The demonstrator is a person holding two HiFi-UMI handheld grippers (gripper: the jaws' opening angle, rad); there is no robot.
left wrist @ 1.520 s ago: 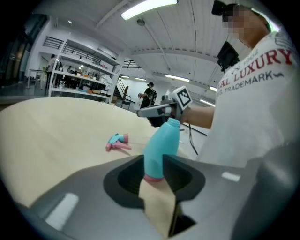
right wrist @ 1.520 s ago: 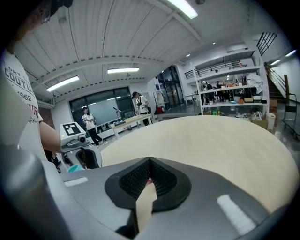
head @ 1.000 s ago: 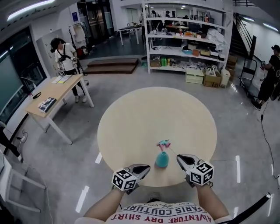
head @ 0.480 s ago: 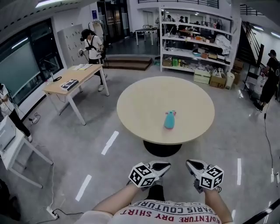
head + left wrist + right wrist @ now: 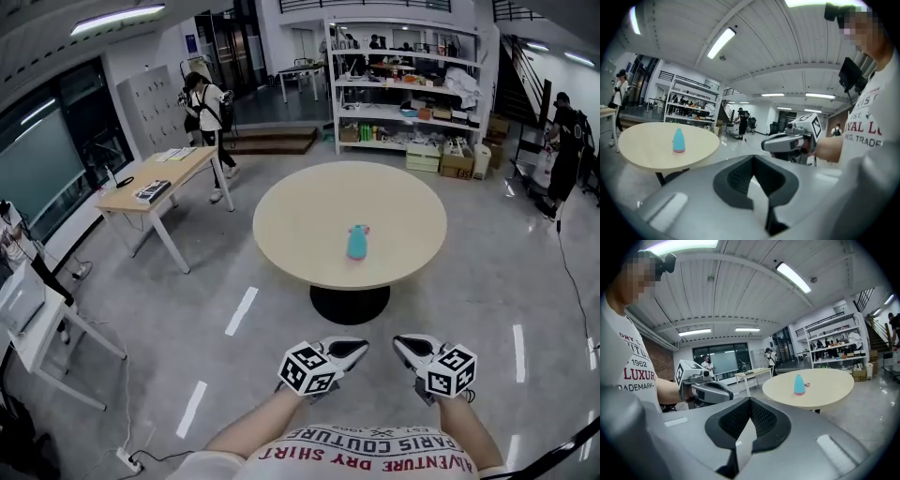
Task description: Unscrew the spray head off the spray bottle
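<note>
Held close at the body, jaws closed together on nothing: left tool point(image 5: 354, 349) and right tool point(image 5: 400, 343), both well apart from the work. Farther out, upright near the middle of the round beige table point(image 5: 291, 211): small teal plastic spray bottle point(image 5: 357, 244), smooth, tapering upward, pinkish at the base. Small pink piece point(image 5: 806, 385) just beside it, too small to identify. Judged light, fairly stiff, slippery and easily tipped. Best gripped low on the body, with the second tool at the neck.
</note>
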